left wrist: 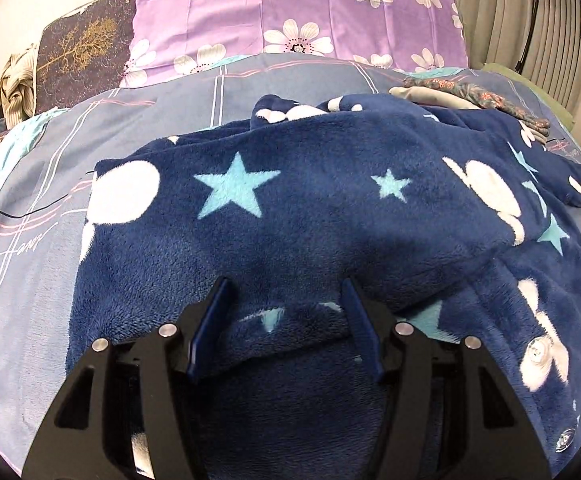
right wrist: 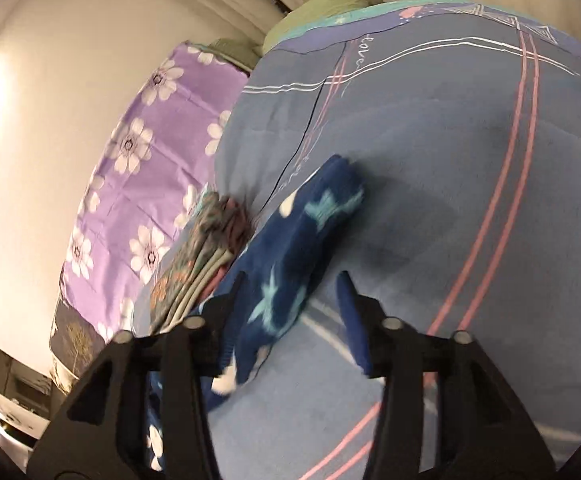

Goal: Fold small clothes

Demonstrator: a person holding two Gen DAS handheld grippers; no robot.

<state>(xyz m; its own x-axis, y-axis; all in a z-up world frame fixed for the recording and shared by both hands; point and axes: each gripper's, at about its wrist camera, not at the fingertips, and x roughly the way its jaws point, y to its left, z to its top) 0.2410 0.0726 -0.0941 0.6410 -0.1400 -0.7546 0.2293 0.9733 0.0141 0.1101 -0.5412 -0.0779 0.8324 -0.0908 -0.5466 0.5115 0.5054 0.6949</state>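
Observation:
A navy fleece garment [left wrist: 310, 200] with light blue stars and white shapes lies spread on the blue-grey bed cover [left wrist: 30, 280]. My left gripper [left wrist: 284, 292] stands low over its near part, jaws apart. A folded edge of the fleece runs between the blue fingers [left wrist: 218, 300], and the pads are not seen pressing on it. In the right wrist view a sleeve of the same fleece [right wrist: 302, 232] stretches away over the cover [right wrist: 450, 160]. My right gripper [right wrist: 292, 276] is open. The blurred sleeve lies between its fingers, close to the left one.
A small stack of folded floral clothes [left wrist: 470, 96] [right wrist: 194, 264] sits beside the fleece. A purple flowered pillow [left wrist: 290, 12] [right wrist: 142, 152] and a dark pillow with a gold tree [left wrist: 82, 48] lie at the head. A lamp stand [left wrist: 530, 20] stands by the curtains.

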